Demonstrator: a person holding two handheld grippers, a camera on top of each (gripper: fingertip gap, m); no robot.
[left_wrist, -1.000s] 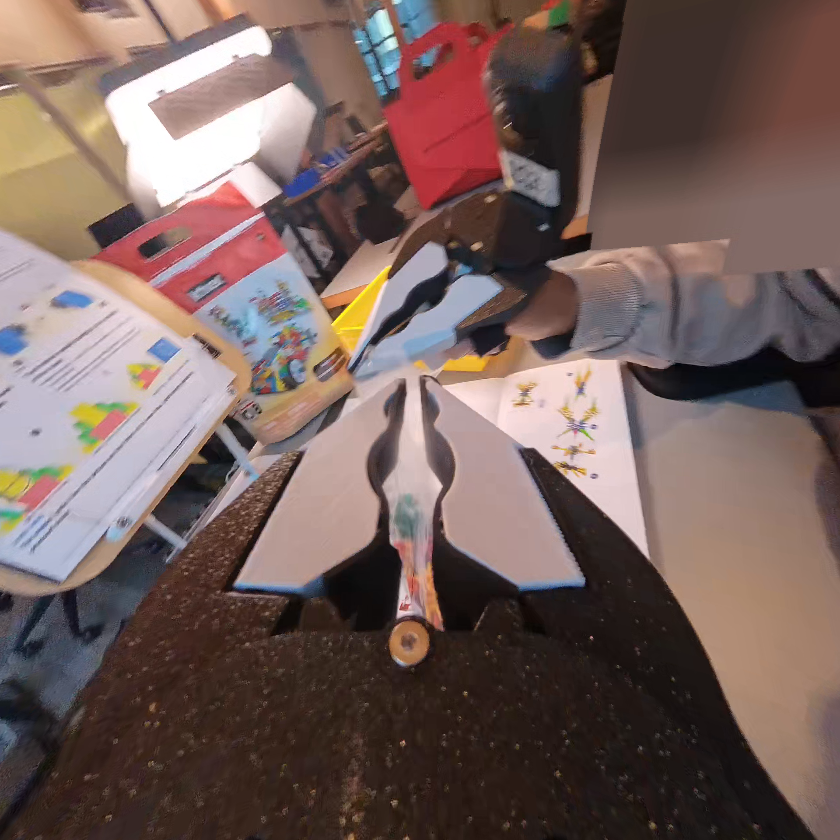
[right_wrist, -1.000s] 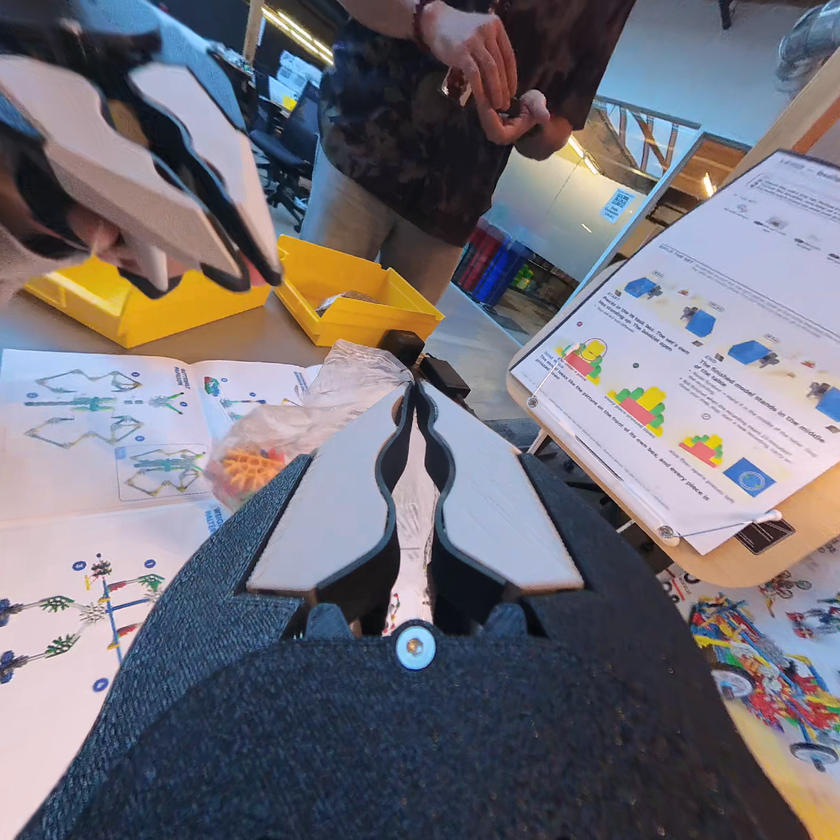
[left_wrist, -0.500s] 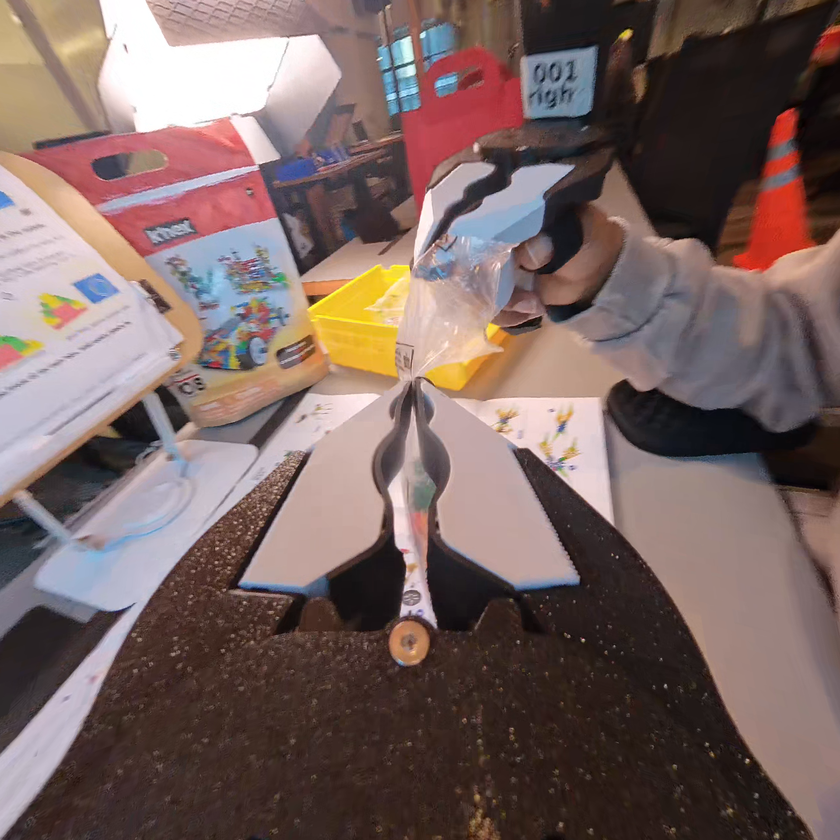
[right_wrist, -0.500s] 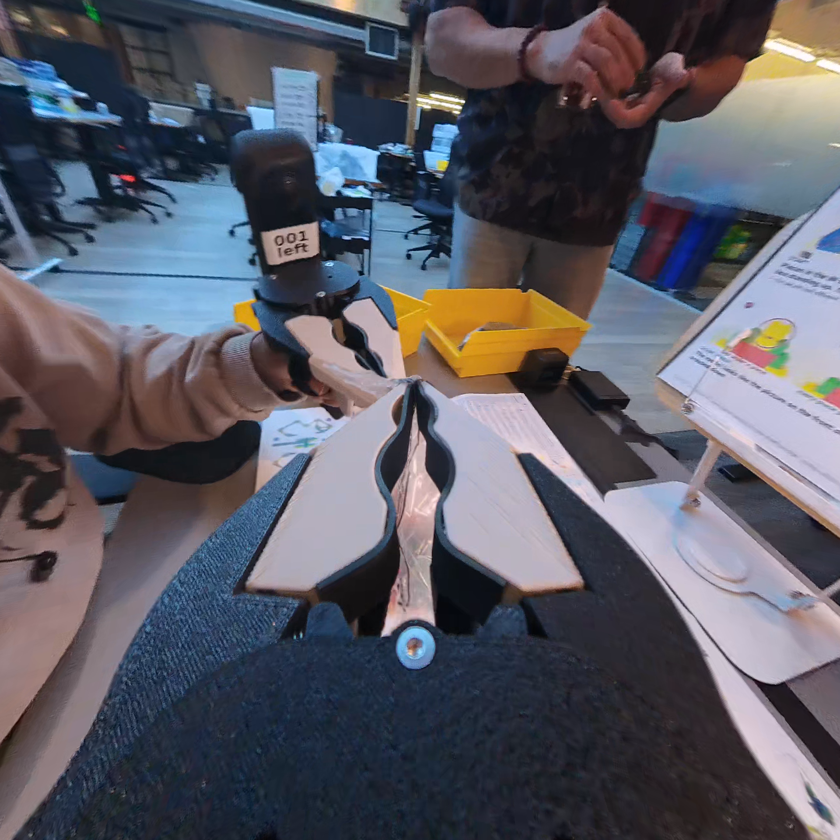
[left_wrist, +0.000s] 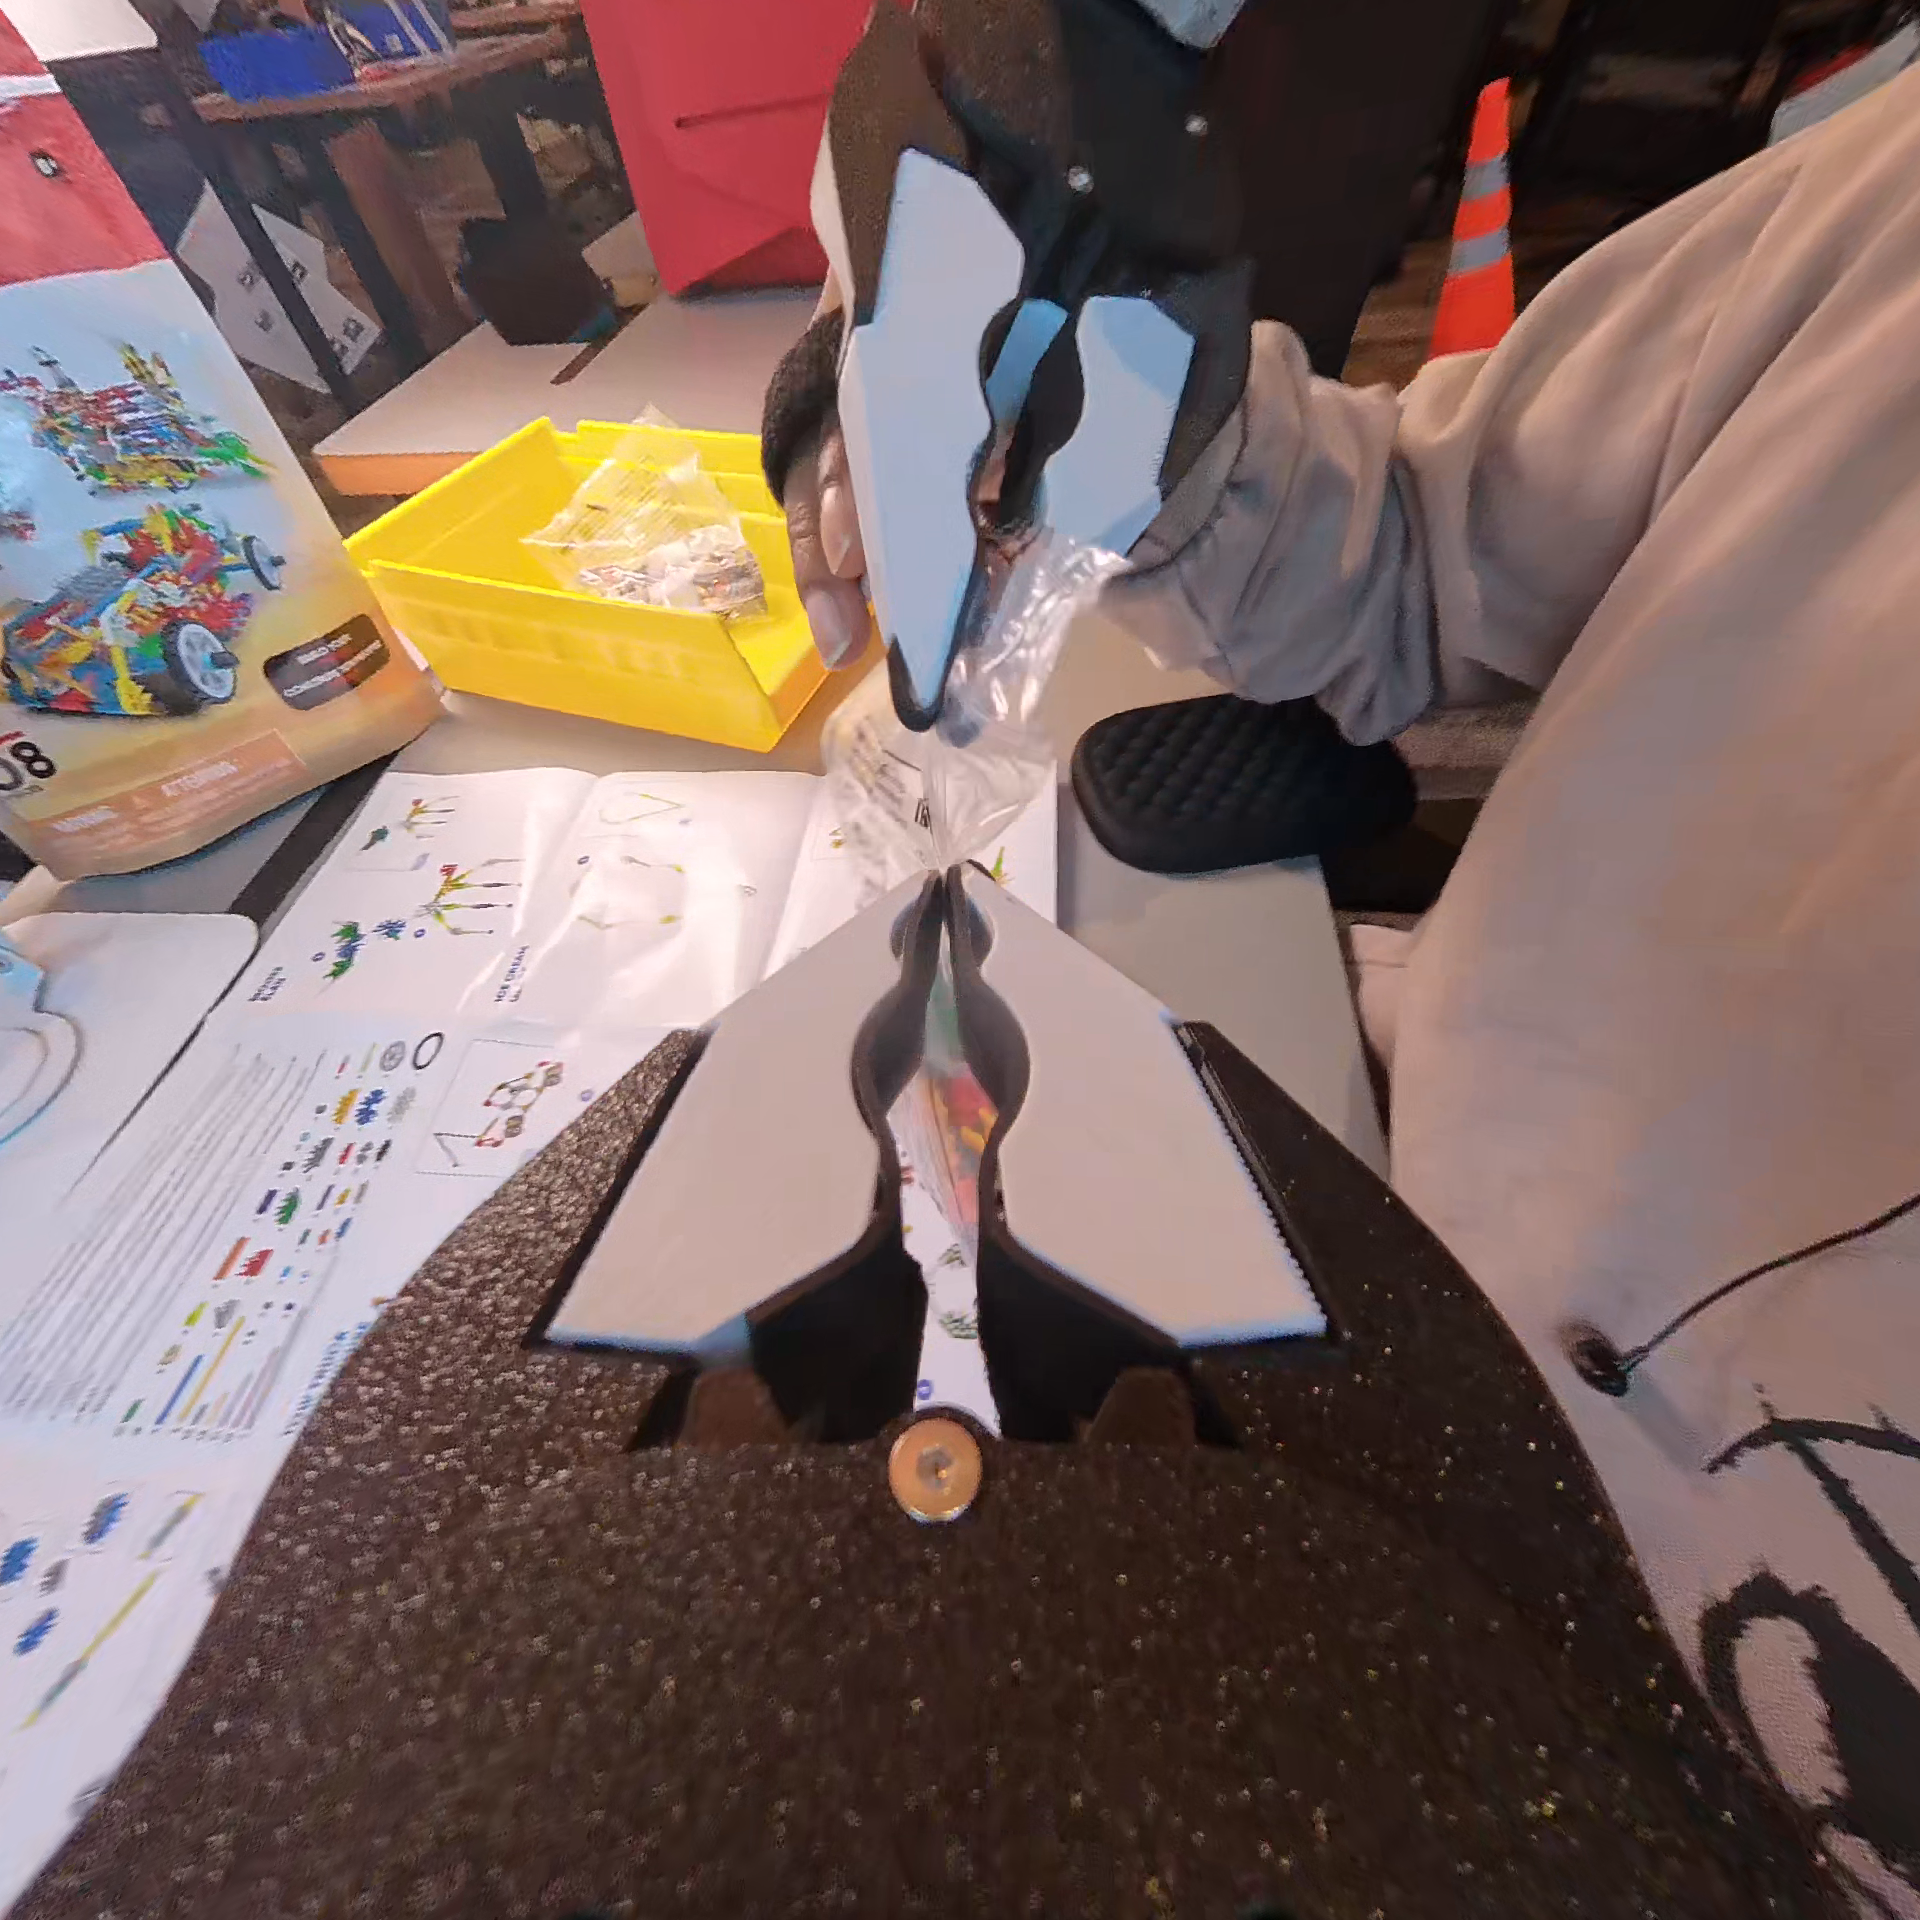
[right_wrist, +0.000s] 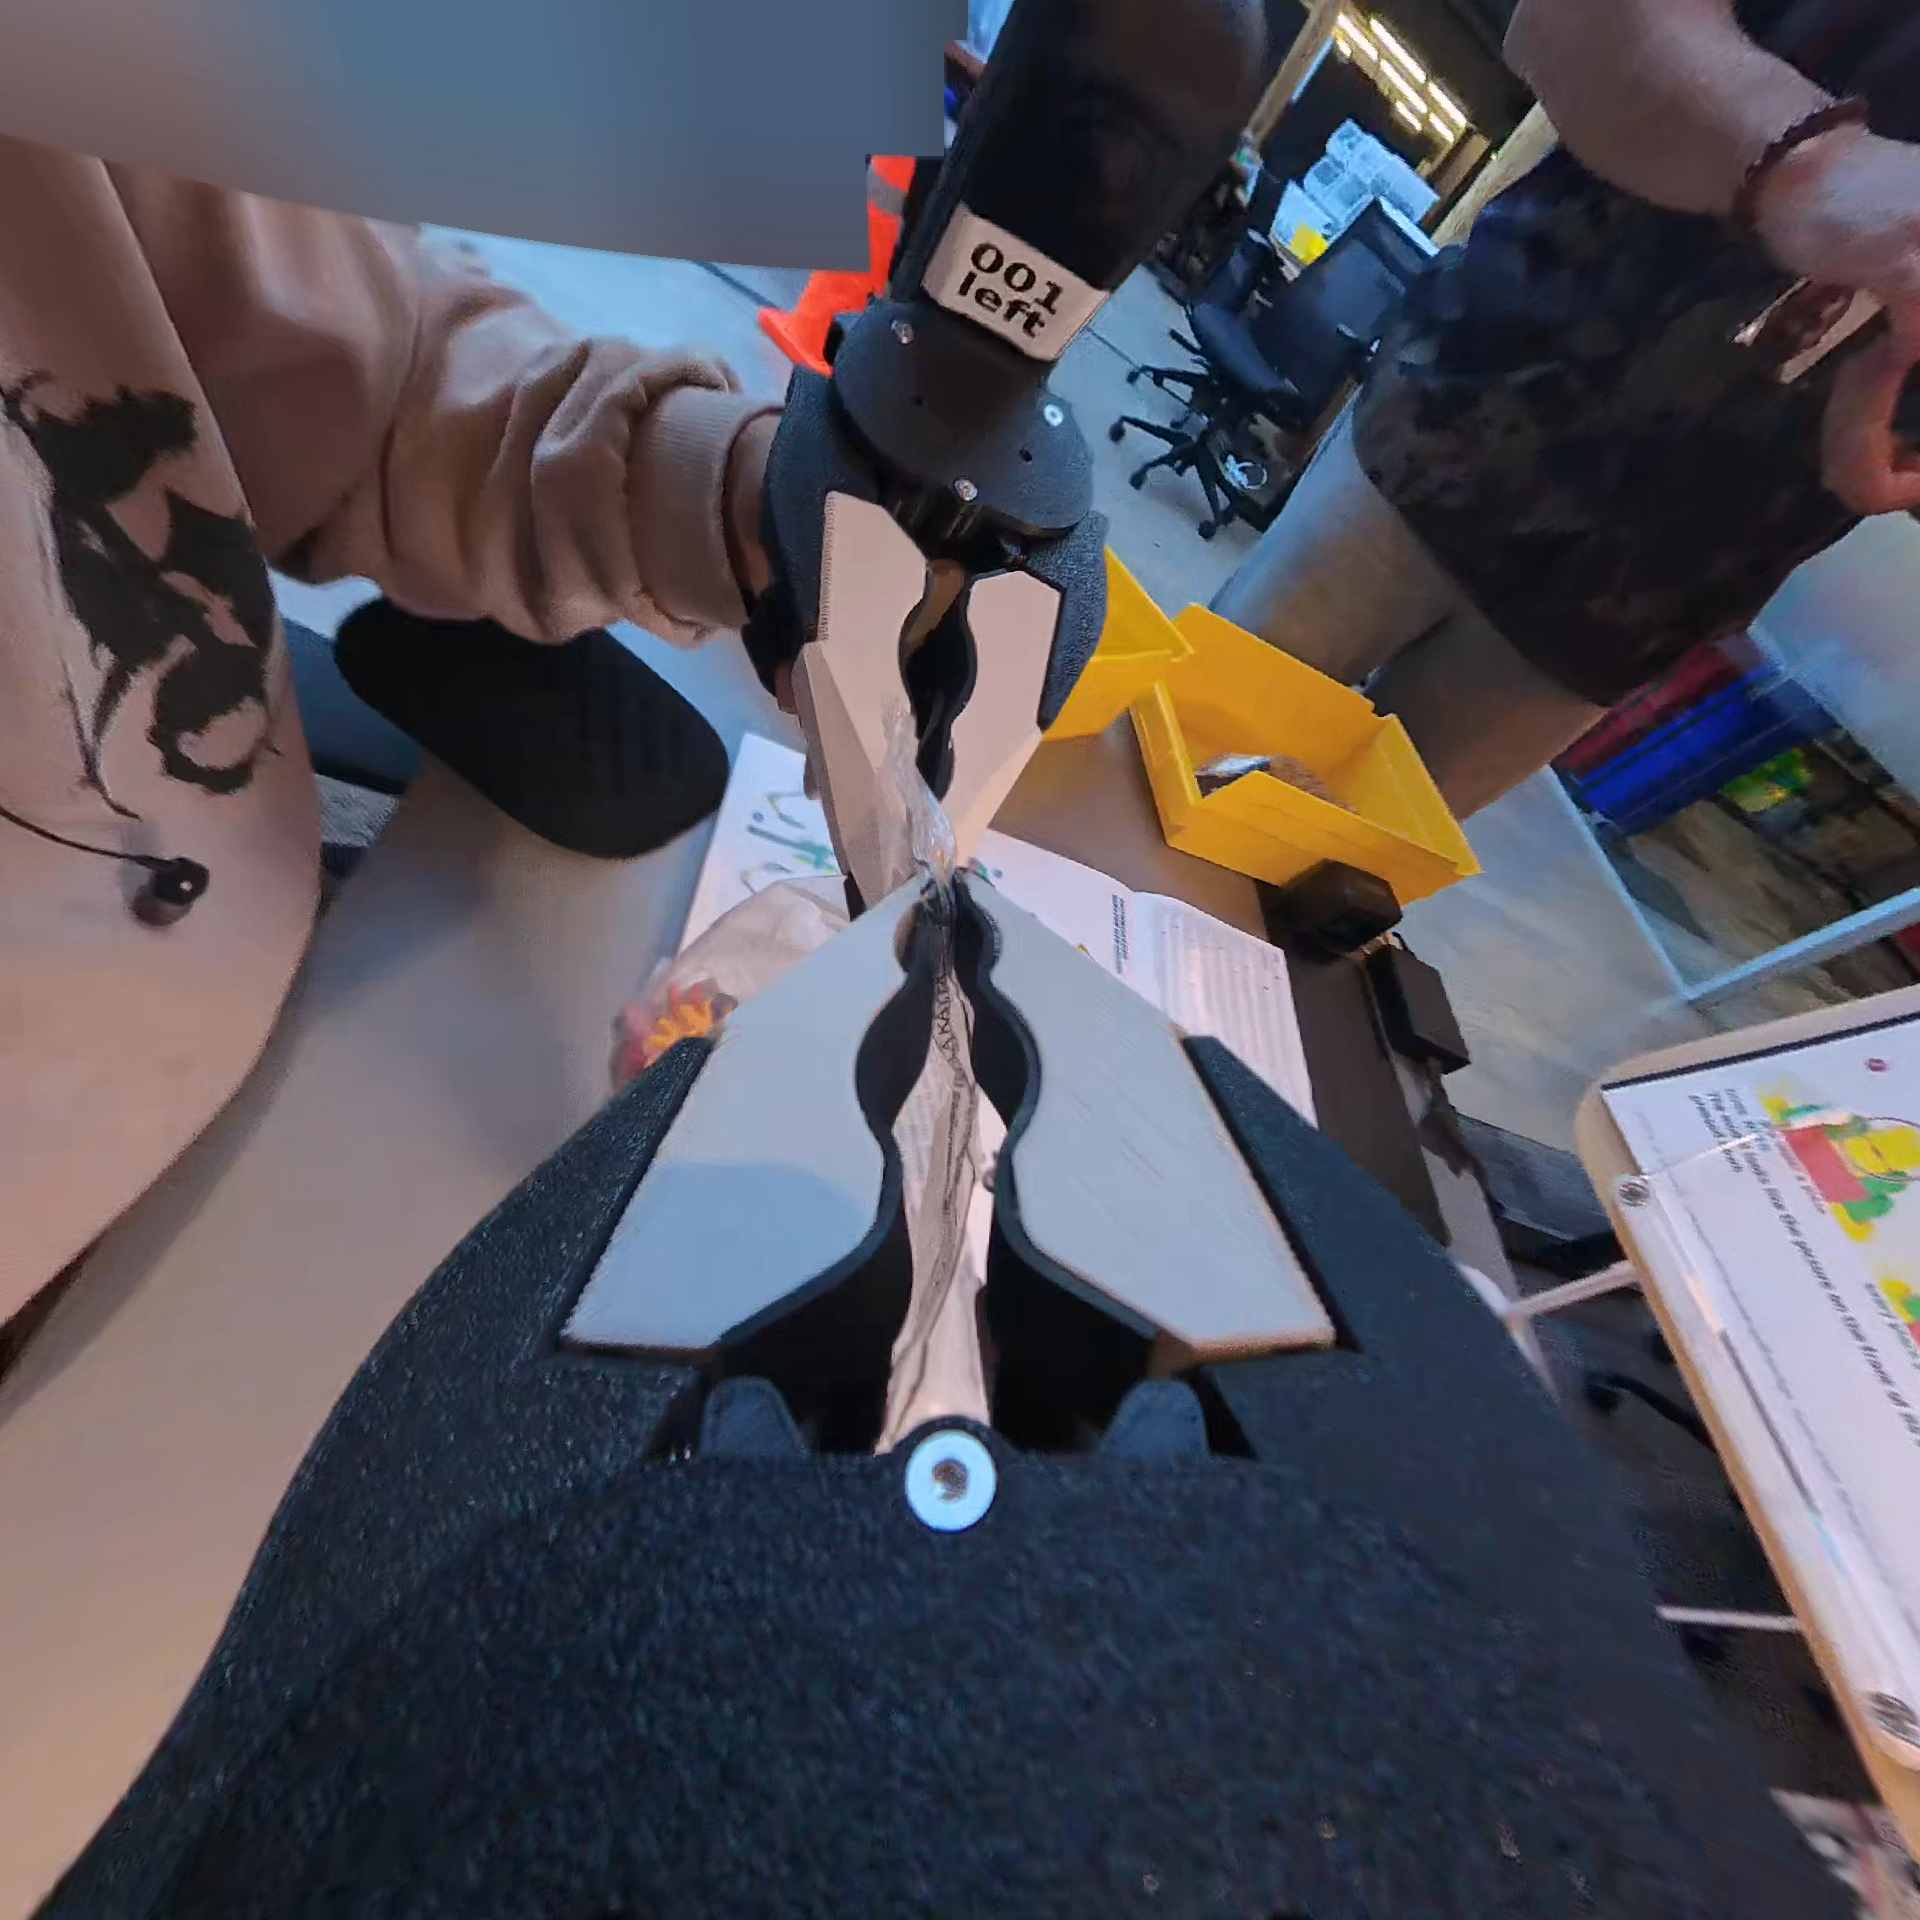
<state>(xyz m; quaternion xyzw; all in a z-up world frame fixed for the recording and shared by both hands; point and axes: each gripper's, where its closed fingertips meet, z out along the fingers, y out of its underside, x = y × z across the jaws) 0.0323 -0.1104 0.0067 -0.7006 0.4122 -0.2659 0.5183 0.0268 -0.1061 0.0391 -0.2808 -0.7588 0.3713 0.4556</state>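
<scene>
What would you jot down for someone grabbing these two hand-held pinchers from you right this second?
Left gripper: shut on the clear plastic bag of small colourful pieces.
Right gripper: shut on the same bag, tip to tip with the left, film stretched between them above the table.
Below: open instruction sheets; yellow bin holding another bag; toy box at far left.
Done: both grips set. Bag looks unopened; no pieces spilled.

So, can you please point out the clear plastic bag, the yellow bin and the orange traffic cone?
clear plastic bag (left_wrist: 940, 769), left wrist view, on the stretched film.
yellow bin (left_wrist: 582, 639), left wrist view, on its front wall.
orange traffic cone (left_wrist: 1475, 229), left wrist view, on its striped side.
</scene>
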